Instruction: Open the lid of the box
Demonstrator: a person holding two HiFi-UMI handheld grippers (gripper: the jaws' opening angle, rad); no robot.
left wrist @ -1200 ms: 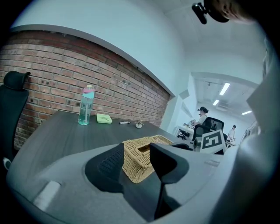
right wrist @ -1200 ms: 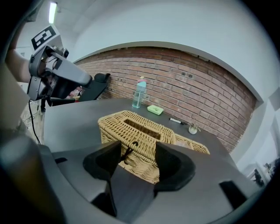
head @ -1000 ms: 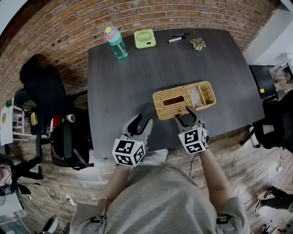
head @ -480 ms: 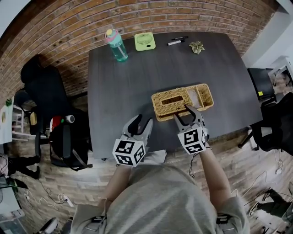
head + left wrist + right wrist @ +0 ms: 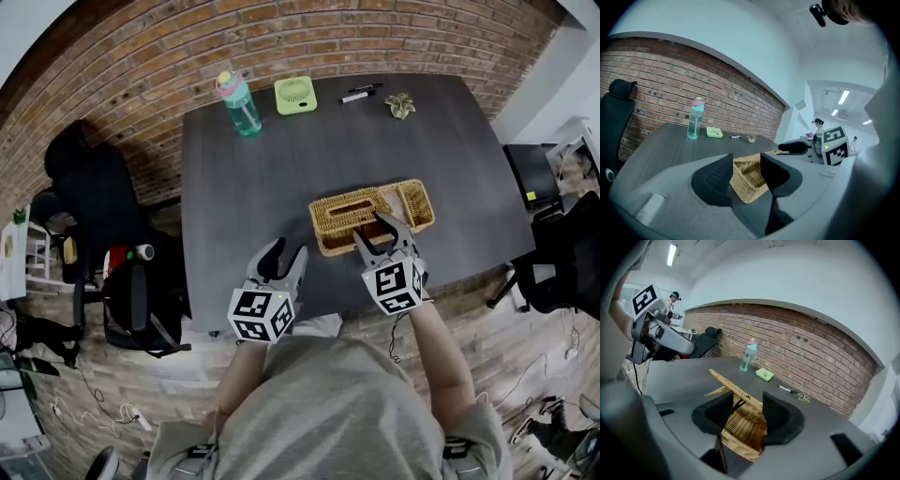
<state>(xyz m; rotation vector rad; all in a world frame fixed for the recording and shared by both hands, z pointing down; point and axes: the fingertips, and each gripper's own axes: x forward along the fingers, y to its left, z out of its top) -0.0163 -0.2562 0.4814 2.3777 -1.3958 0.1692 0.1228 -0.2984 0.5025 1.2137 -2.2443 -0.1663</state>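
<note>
**Inspector:** Head view first. Where is the box?

**Assistant:** The box lies on the table, toward the near edge and within easy reach. The right claw is at the near end of its lid. The left claw hangs near the box, to its left, clear of the wicker.

**Inspector:** Left gripper view?

**Assistant:** Its jaws are spread with nothing between them. The box shows beyond the gap. I judge this claw waits in reserve, placed to steady the box if it drags.

**Inspector:** Right gripper view?

**Assistant:** Its jaws have just been closing, with the lid's edge between them. The edge appears pinched, which would account for the lid standing tilted, lifted off the rim. In my judgement the lid is partly open and the grip is there to swing it further.
</note>
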